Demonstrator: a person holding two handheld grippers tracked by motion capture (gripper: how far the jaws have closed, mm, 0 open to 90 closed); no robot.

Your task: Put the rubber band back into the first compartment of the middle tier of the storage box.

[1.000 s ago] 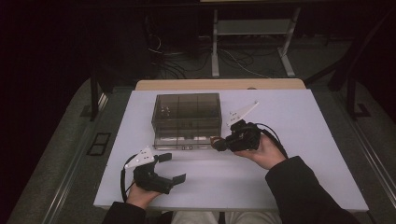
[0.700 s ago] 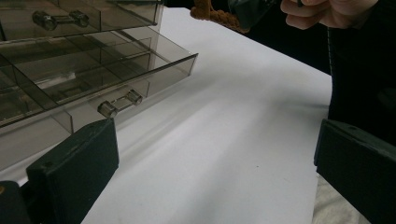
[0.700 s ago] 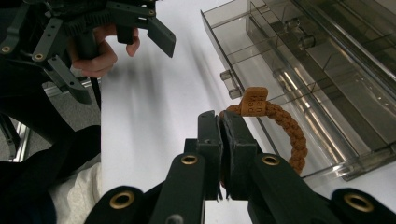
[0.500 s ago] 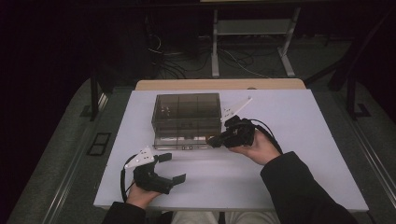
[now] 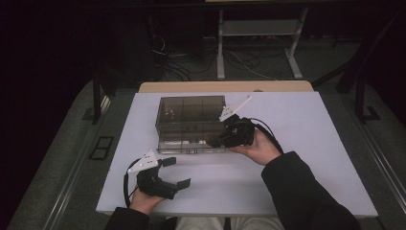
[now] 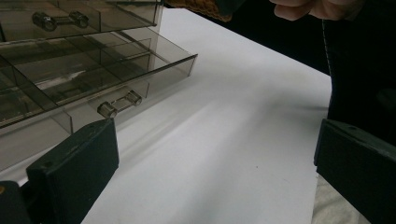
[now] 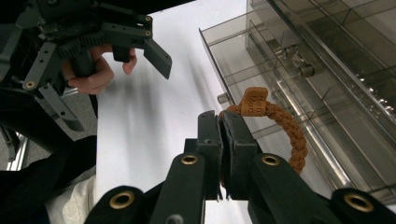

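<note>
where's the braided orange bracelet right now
In the right gripper view the braided orange bracelet is pinched between the right gripper fingers, hanging over the open lower drawer of the clear drawer box, near the table's middle.

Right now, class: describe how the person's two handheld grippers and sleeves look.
Both the left gripper and the right gripper are black, with two flat, blocky jaws. Brass-coloured rivets mark the right one's linkage. Each carries a pale three-cornered plate on top and trails a black cable. The person wears dark long sleeves.
</note>
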